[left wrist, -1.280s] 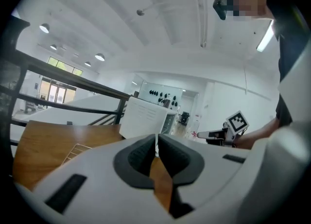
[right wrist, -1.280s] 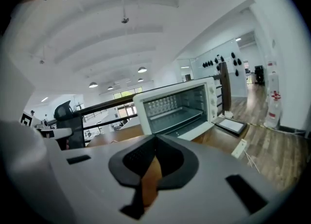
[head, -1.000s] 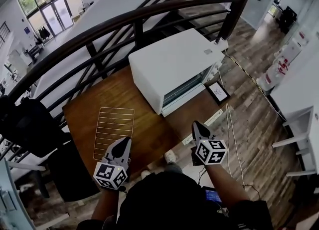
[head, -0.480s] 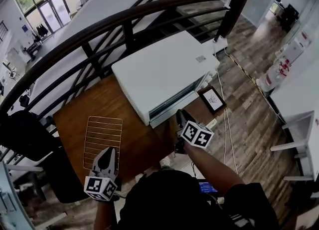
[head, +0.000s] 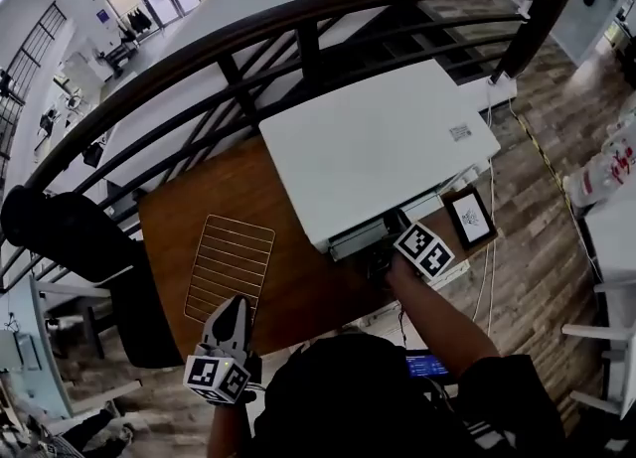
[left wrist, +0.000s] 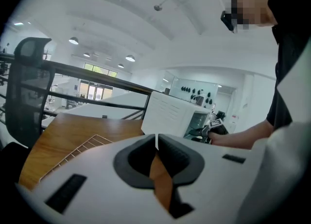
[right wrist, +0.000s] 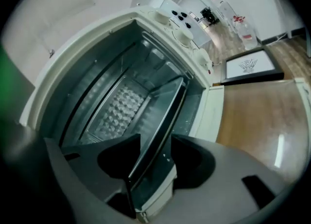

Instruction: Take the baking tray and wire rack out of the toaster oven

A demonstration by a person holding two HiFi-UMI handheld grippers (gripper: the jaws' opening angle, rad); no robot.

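Observation:
The white toaster oven [head: 368, 138] stands on the wooden table [head: 189, 208] with its door open. The textured baking tray [right wrist: 116, 111] lies inside it. My right gripper [head: 383, 247] is at the oven's mouth, and its jaws [right wrist: 155, 140] have just been opening. A thin grey metal edge runs between them, untouched by the pads. I cannot tell whether it is the tray's rim or the door's. The wire rack [head: 231, 267] lies flat on the table, left of the oven. My left gripper [head: 236, 305] hovers at the rack's near end, shut and empty [left wrist: 156, 143].
A dark curved railing [head: 298, 29] runs behind the table. A small framed picture [head: 469, 218] sits on the table right of the oven. A black chair [head: 60, 237] stands at the left. Cables lie on the floor [head: 487, 287] to the right.
My right gripper has moved from near the table's front edge to the oven's mouth, rolled, and opened its jaws. The left gripper has stayed by the rack.

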